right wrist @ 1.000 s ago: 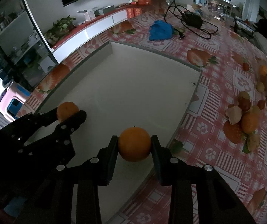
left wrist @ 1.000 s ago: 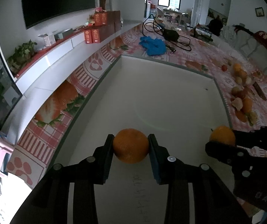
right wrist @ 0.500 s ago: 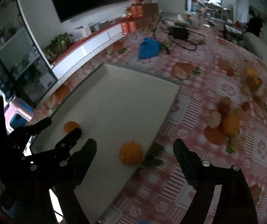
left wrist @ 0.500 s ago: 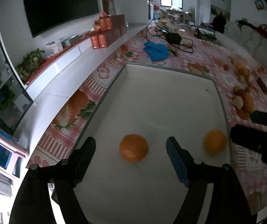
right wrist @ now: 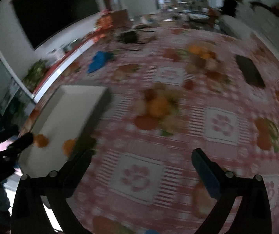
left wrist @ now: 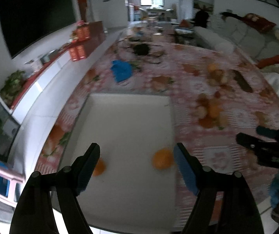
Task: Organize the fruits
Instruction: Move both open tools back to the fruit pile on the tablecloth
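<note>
Two oranges lie on the white tray (left wrist: 127, 117): one orange (left wrist: 98, 167) by my left finger, the other orange (left wrist: 162, 159) near the tray's right edge. My left gripper (left wrist: 137, 161) is open and empty, raised above the tray's near end. My right gripper (right wrist: 141, 161) is open and empty above the tablecloth, right of the tray (right wrist: 69, 107). Both oranges show in the right wrist view, one orange (right wrist: 40, 140) by the left gripper's tip and the other orange (right wrist: 69, 147) at the tray's edge. A blurred pile of fruit (right wrist: 159, 107) lies ahead of the right gripper.
A red-and-white patterned tablecloth (right wrist: 221, 124) covers the table. A second fruit pile (right wrist: 201, 54) lies farther back, with a dark flat object (right wrist: 249, 71) to its right. A blue cloth (left wrist: 120, 71) and black cables (left wrist: 141, 49) lie beyond the tray.
Both grippers opened and let go of their oranges, which now rest on the tray. Both pulled back and up; the right gripper swung right over the tablecloth.
</note>
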The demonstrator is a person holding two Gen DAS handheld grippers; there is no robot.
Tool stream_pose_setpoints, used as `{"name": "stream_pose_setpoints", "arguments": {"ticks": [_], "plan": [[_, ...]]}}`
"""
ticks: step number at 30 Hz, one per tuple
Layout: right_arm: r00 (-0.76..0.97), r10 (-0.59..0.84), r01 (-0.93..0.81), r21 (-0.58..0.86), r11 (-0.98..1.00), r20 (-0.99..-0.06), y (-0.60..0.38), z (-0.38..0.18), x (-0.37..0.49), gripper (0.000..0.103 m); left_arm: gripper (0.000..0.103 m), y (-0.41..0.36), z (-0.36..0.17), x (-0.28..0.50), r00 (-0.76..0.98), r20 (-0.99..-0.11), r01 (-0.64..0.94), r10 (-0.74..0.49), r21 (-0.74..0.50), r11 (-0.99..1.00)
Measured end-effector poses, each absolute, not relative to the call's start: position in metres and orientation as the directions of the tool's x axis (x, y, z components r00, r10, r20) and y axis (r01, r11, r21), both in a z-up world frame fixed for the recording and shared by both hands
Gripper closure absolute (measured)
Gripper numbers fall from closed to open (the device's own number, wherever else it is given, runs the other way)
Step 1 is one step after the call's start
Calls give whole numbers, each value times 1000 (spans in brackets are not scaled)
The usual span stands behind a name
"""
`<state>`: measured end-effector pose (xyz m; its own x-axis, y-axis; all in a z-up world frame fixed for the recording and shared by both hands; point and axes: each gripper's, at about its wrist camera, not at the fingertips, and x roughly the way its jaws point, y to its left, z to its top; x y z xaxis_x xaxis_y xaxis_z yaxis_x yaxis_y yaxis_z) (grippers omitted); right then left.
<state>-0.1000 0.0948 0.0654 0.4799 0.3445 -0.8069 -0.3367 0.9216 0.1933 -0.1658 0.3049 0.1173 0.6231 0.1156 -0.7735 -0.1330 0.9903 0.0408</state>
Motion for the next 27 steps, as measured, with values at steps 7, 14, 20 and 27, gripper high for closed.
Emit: {"name": "stream_pose_setpoints", "arguments": {"ticks": [7, 14, 20, 27], "plan": [[480, 278, -162, 228, 960, -832, 12, 46, -82, 0, 22, 244, 141, -122, 619, -785, 2, 44, 57, 998], [485, 148, -49, 142, 989, -862, -52, 22, -76, 0, 22, 193, 124, -66, 596, -802, 56, 48, 101, 993], [493, 111, -57, 95, 994, -863, -70, 9, -87, 0, 22, 181, 78, -34, 540, -837, 19, 86, 115, 993], [531, 56, -116, -7, 993, -845, -59, 1, -94, 0, 22, 183, 61, -6, 530, -844, -14, 79, 84, 996]]}}
